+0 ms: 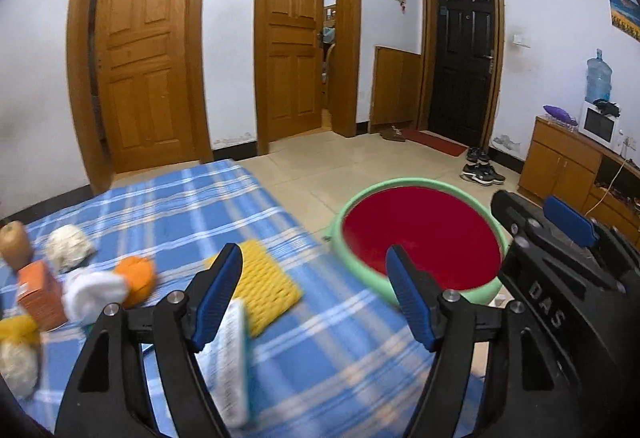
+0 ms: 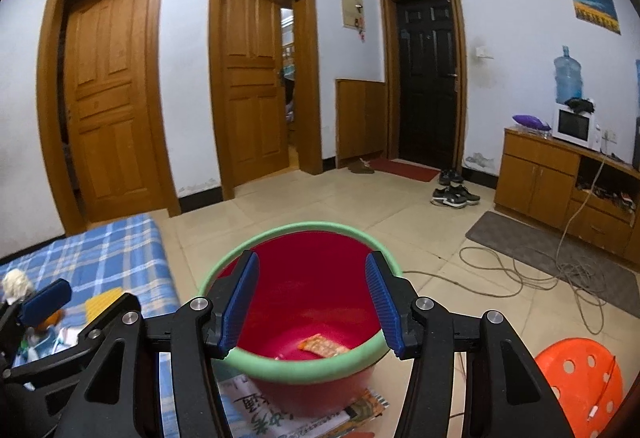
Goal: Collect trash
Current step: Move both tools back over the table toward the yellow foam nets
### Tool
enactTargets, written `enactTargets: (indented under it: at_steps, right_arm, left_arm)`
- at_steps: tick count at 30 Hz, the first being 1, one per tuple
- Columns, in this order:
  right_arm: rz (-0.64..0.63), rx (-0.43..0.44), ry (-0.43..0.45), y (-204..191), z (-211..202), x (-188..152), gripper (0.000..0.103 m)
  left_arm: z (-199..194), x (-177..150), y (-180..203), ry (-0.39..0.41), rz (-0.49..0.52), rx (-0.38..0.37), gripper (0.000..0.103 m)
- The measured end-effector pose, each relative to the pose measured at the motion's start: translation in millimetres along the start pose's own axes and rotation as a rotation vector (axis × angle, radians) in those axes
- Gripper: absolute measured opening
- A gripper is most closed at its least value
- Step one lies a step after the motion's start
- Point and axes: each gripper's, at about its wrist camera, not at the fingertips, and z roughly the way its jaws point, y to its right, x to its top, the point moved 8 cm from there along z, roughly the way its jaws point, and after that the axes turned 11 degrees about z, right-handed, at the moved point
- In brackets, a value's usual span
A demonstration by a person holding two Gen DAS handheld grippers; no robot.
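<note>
A red bin with a green rim (image 1: pixel 400 183) stands on the floor beside the bed. My right gripper (image 2: pixel 312 262) hangs open and empty over the bin (image 2: pixel 300 370), where an orange wrapper (image 2: pixel 322 346) lies at the bottom. My left gripper (image 1: pixel 314 258) is open above the bed's edge. A blurred white printed packet (image 1: pixel 230 358) shows just beside its left finger; the pads do not press on it. A yellow foam net (image 1: pixel 260 286), an orange fruit (image 1: pixel 136 278), a white wad (image 1: pixel 94 292), an orange box (image 1: pixel 40 294) and crumpled paper (image 1: pixel 68 246) lie on the blue plaid sheet (image 1: pixel 180 206).
Newspapers (image 2: pixel 280 414) lie under the bin. An orange perforated stool (image 2: pixel 580 378) stands at the lower right, with a loose cable (image 2: pixel 520 278) and a grey mat (image 2: pixel 560 258) on the tiled floor. Shoes (image 2: pixel 454 196) and a wooden cabinet (image 2: pixel 536 178) are farther off.
</note>
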Motion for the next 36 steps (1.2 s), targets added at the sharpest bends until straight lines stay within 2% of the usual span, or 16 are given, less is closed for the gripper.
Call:
enactTargets:
  at_steps: [3, 8, 13, 21, 27, 31, 34, 36]
  right_arm:
    - [-0.011, 0.037, -0.005, -17, -9, -8, 0.060]
    - [-0.051, 0.107, 0.026, -52, -23, -15, 0.061]
    - [-0.099, 0.195, -0.025, -93, -27, -30, 0.061]
    - [-0.120, 0.287, -0.087, -142, -30, -50, 0.061]
    - [-0.146, 0.316, -0.103, -164, -30, -58, 0.061]
    - [-0.148, 0.324, -0.093, -162, -34, -58, 0.061]
    - [-0.142, 0.325, -0.102, -162, -32, -58, 0.061]
    - [-0.140, 0.325, -0.120, -162, -29, -59, 0.061]
  left_arm:
    - [-16, -15, -20, -0.014, -0.025, 0.022, 0.078]
    - [-43, -38, -76, -0.028, -0.113, 0.094, 0.078]
    - [-69, -61, -127, -0.041, -0.152, 0.190, 0.078]
    - [-92, -88, -180, -0.065, -0.197, 0.260, 0.078]
    - [-116, -102, -202, -0.053, -0.192, 0.303, 0.081]
    - [-120, -111, -220, -0.062, -0.237, 0.322, 0.081]
    - [-123, -112, -234, -0.059, -0.216, 0.375, 0.081]
    - [-119, -116, -245, -0.081, -0.213, 0.373, 0.085]
